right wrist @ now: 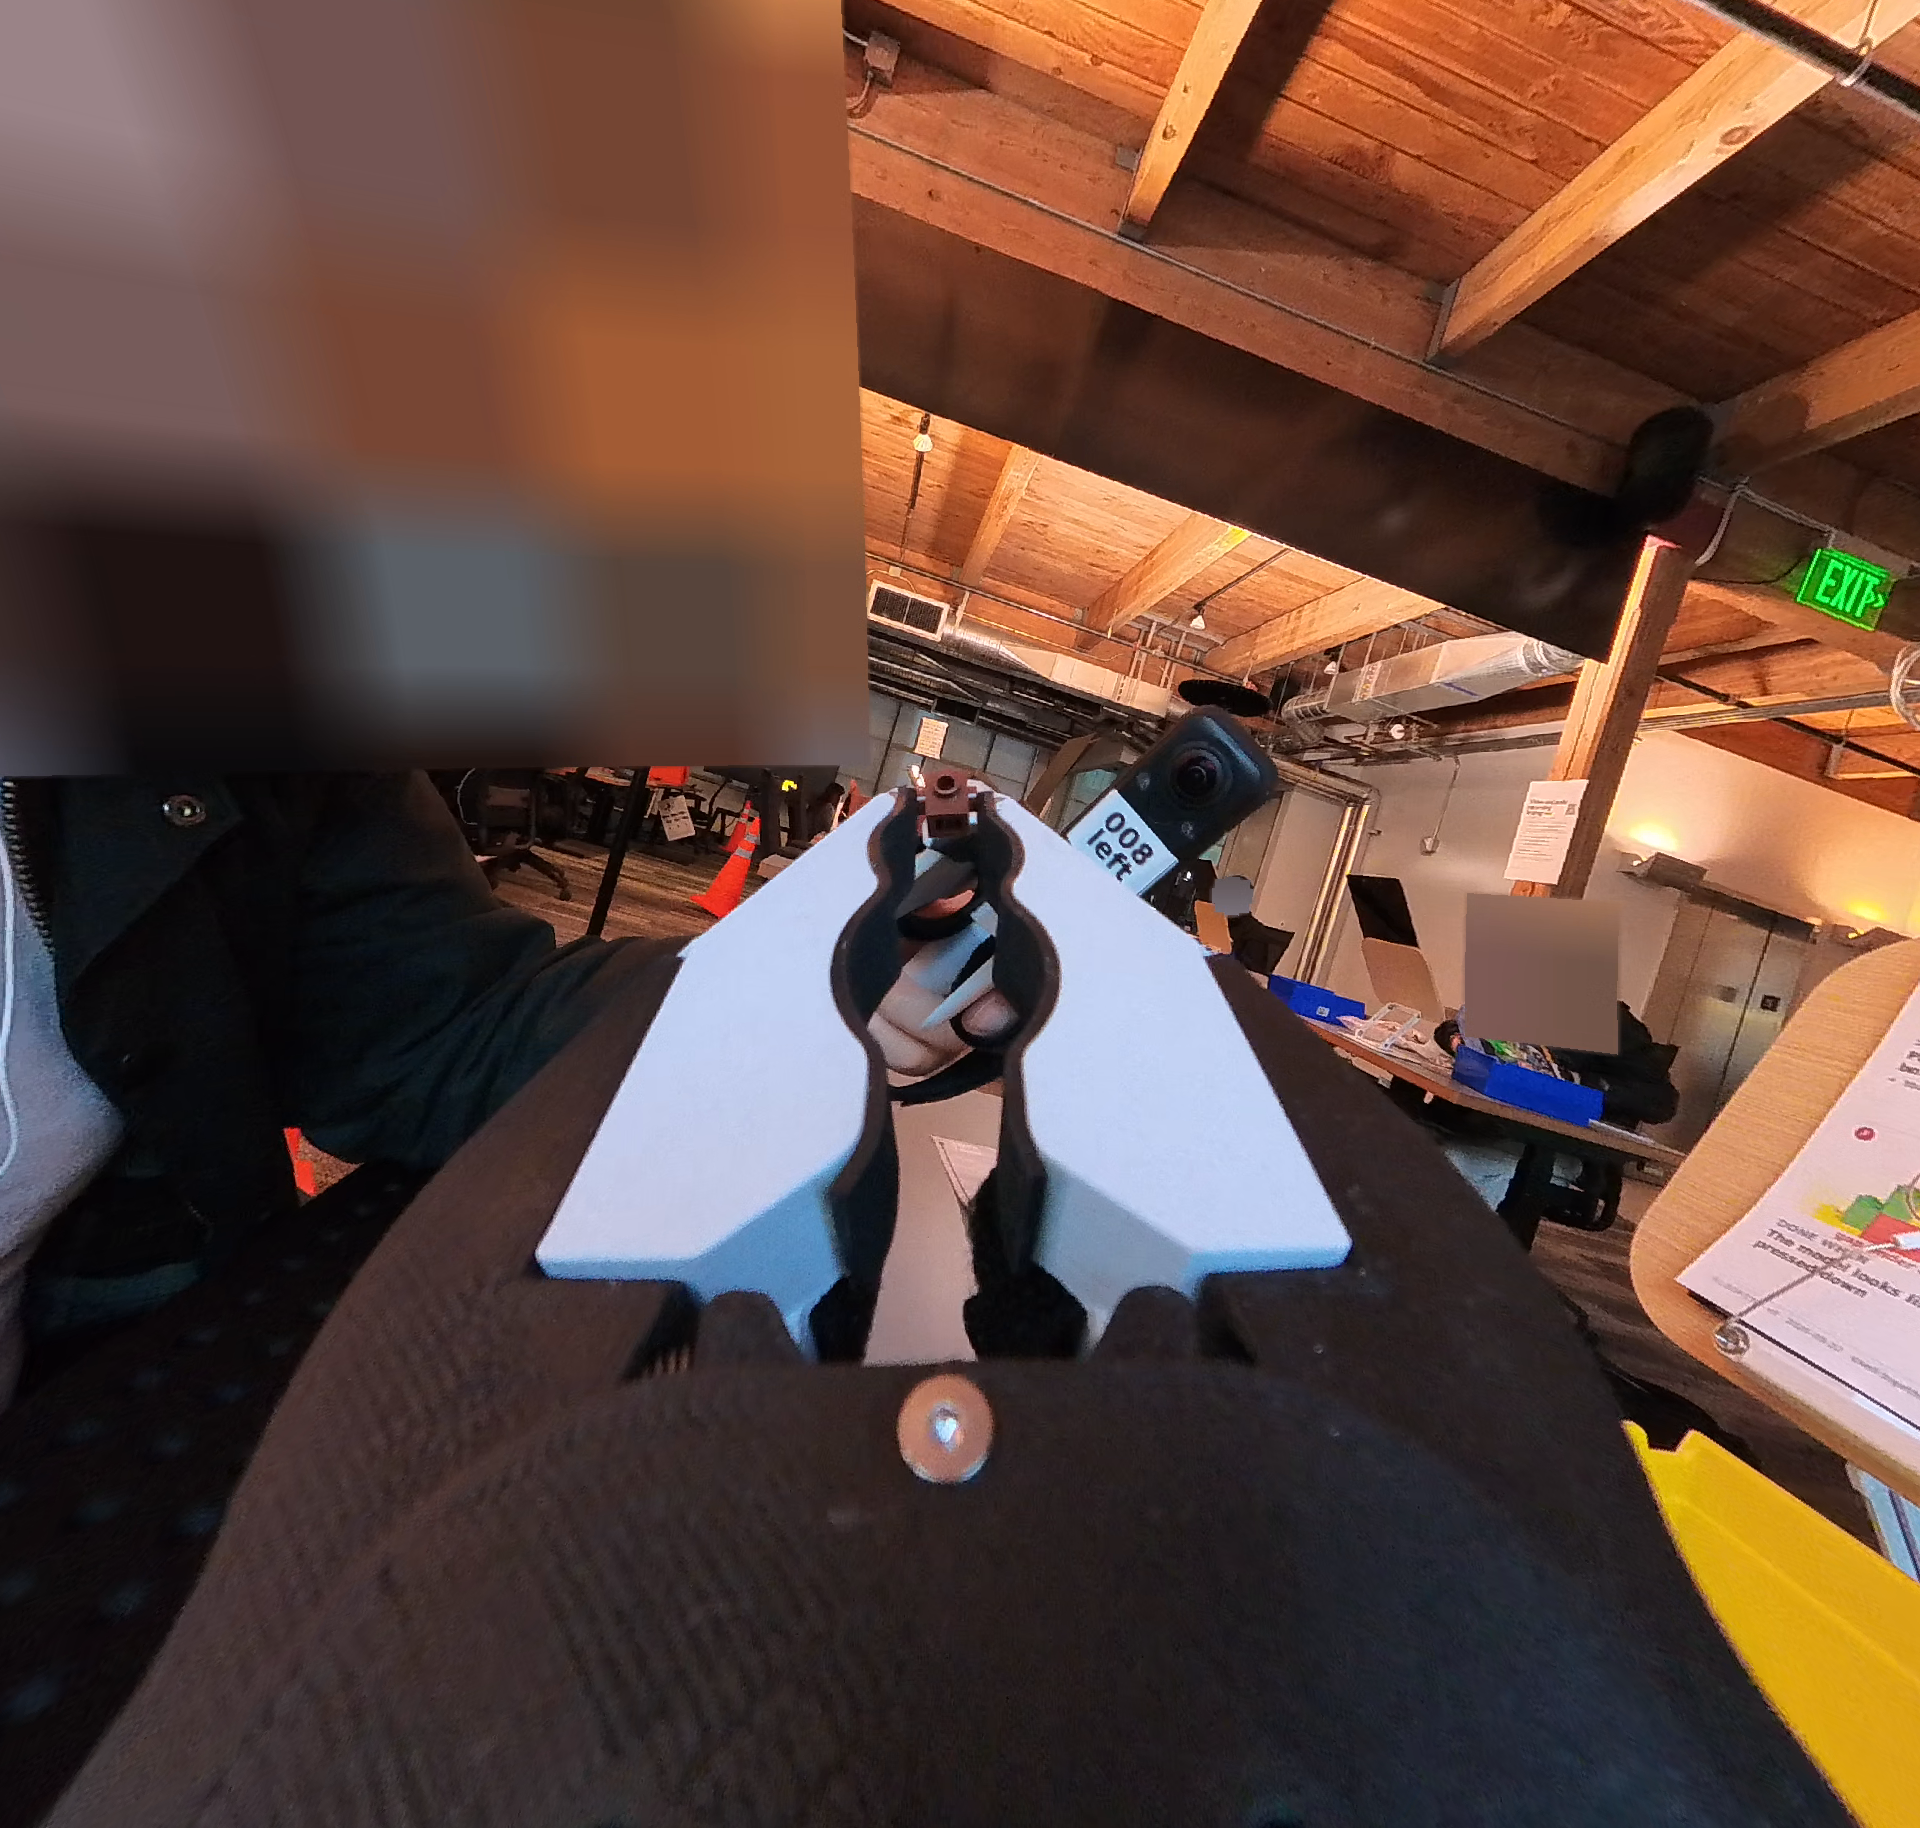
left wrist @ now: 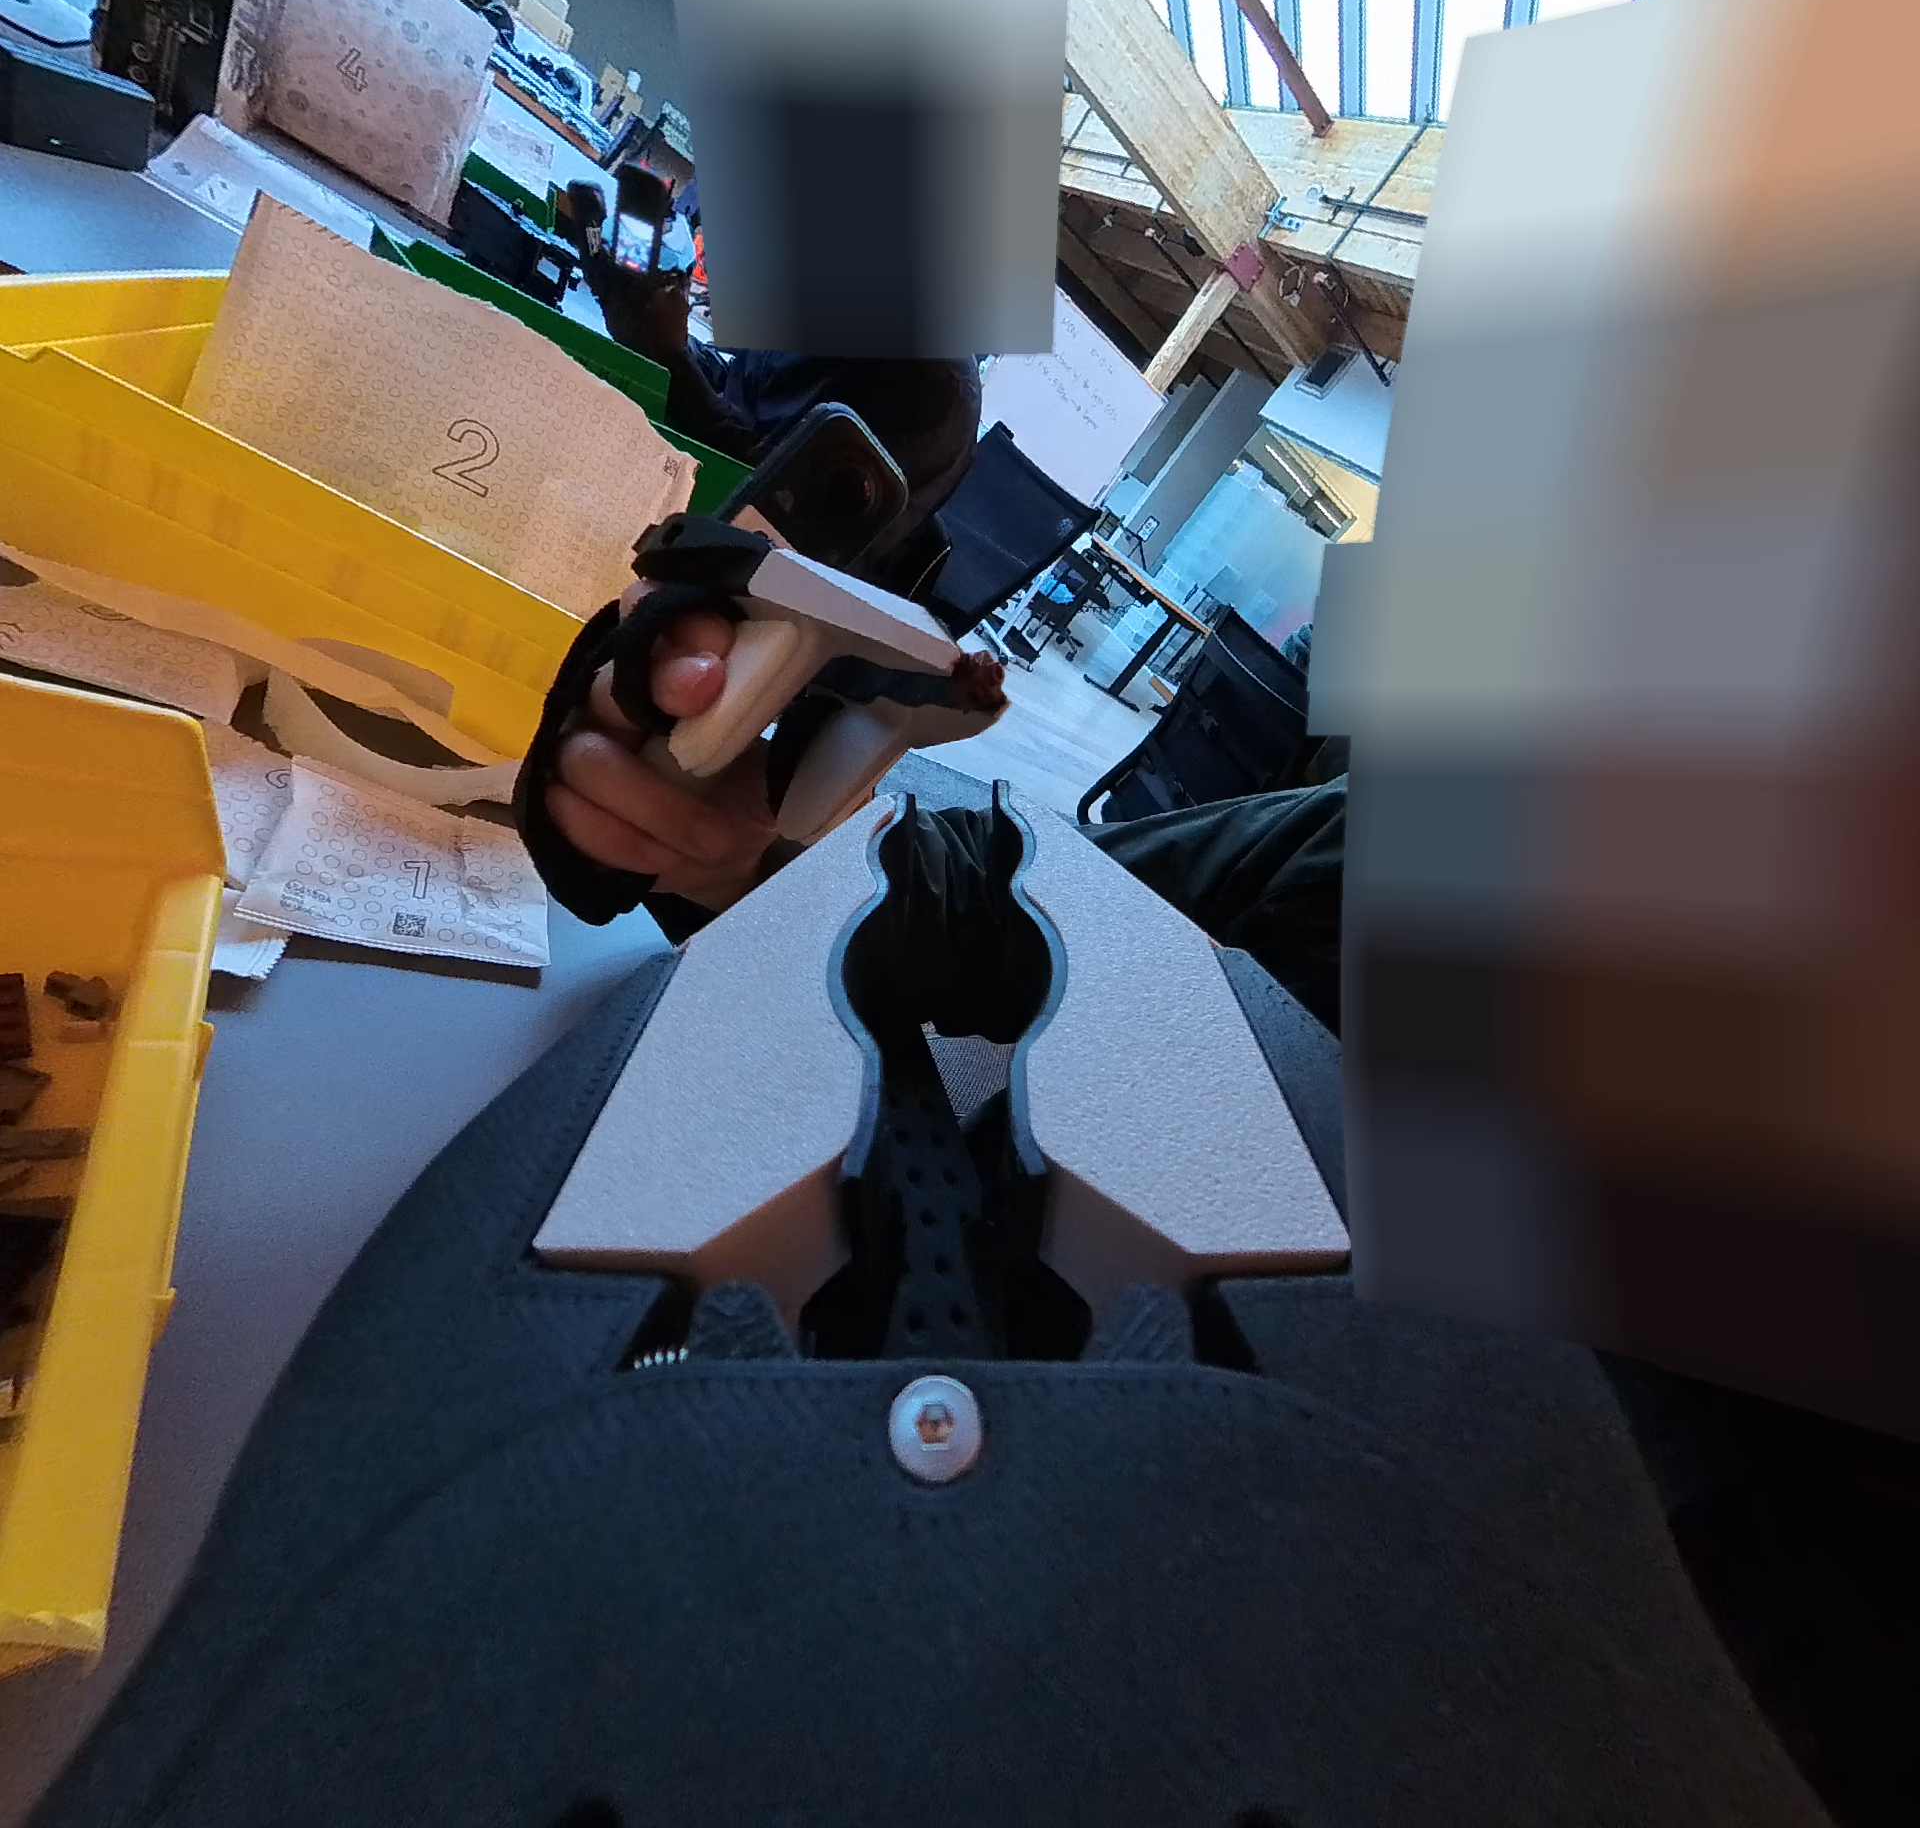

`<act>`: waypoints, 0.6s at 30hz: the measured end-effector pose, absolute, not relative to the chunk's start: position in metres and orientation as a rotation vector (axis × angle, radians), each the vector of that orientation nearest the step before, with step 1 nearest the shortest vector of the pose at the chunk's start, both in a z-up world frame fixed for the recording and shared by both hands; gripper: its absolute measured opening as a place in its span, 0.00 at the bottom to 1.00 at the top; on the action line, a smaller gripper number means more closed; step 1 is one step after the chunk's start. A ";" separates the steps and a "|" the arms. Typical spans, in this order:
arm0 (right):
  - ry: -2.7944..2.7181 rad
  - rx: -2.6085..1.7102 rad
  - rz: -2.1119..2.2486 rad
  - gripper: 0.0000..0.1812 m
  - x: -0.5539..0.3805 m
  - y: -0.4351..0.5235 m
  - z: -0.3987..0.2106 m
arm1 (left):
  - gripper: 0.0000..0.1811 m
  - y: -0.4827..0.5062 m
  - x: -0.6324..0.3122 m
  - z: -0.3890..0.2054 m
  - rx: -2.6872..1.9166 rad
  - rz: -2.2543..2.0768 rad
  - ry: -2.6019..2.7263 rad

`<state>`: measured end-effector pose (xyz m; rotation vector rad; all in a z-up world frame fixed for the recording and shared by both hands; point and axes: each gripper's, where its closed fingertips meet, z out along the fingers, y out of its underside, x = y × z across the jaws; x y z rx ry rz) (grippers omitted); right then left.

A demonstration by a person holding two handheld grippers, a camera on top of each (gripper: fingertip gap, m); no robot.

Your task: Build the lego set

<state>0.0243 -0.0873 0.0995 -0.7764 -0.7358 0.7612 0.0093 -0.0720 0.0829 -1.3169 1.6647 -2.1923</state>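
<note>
Both grippers are raised off the table and face each other. My right gripper (right wrist: 941, 810) is shut on a small brown lego piece (right wrist: 943, 799) pinched at its fingertips. The same gripper shows in the left wrist view (left wrist: 977, 685), held in a hand, with the brown piece (left wrist: 981, 679) at its tip. My left gripper (left wrist: 953, 807) sits just below and right of that piece, its jaws slightly apart with nothing visible between them, only dark cloth behind. In the right wrist view the left gripper's camera (right wrist: 1195, 791) and the hand holding it (right wrist: 925, 1020) show behind my fingers.
A yellow bin (left wrist: 114, 947) with dark loose pieces (left wrist: 42, 1103) stands at the left on the grey table (left wrist: 364, 1103). A second yellow bin (left wrist: 260, 531) holds a numbered paper bag (left wrist: 416, 428); another bag (left wrist: 395, 874) lies flat. An instruction sheet (right wrist: 1829, 1207) stands at the right.
</note>
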 end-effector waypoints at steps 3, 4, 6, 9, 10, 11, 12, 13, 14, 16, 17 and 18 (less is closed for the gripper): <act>-0.734 -0.778 0.764 0.05 0.025 -0.087 0.100 | 0.07 -0.071 0.009 0.083 -1.320 -2.191 1.663; -0.735 -0.779 0.764 0.05 0.025 -0.086 0.100 | 0.07 -0.071 0.009 0.083 -1.320 -2.191 1.663; -0.737 -0.781 0.762 0.05 0.024 -0.086 0.100 | 0.07 -0.072 0.009 0.084 -1.321 -2.191 1.666; -0.741 -0.783 0.760 0.05 0.024 -0.085 0.100 | 0.07 -0.072 0.009 0.083 -1.323 -2.186 1.672; -0.741 -0.784 0.761 0.05 0.024 -0.085 0.100 | 0.07 -0.072 0.009 0.083 -1.325 -2.185 1.672; -0.739 -0.784 0.762 0.05 0.024 -0.085 0.101 | 0.07 -0.072 0.009 0.082 -1.328 -2.184 1.671; -0.738 -0.785 0.763 0.05 0.024 -0.084 0.101 | 0.07 -0.071 0.010 0.082 -1.331 -2.185 1.669; -0.737 -0.786 0.764 0.05 0.025 -0.084 0.101 | 0.07 -0.071 0.010 0.082 -1.334 -2.187 1.666; -0.735 -0.786 0.763 0.05 0.025 -0.084 0.101 | 0.07 -0.071 0.010 0.082 -1.334 -2.188 1.665; -0.734 -0.787 0.763 0.05 0.025 -0.083 0.102 | 0.07 -0.071 0.009 0.081 -1.337 -2.186 1.665; -0.734 -0.789 0.764 0.05 0.025 -0.083 0.102 | 0.07 -0.070 0.010 0.081 -1.339 -2.185 1.665; -0.734 -0.790 0.763 0.05 0.025 -0.083 0.102 | 0.07 -0.070 0.010 0.081 -1.339 -2.184 1.665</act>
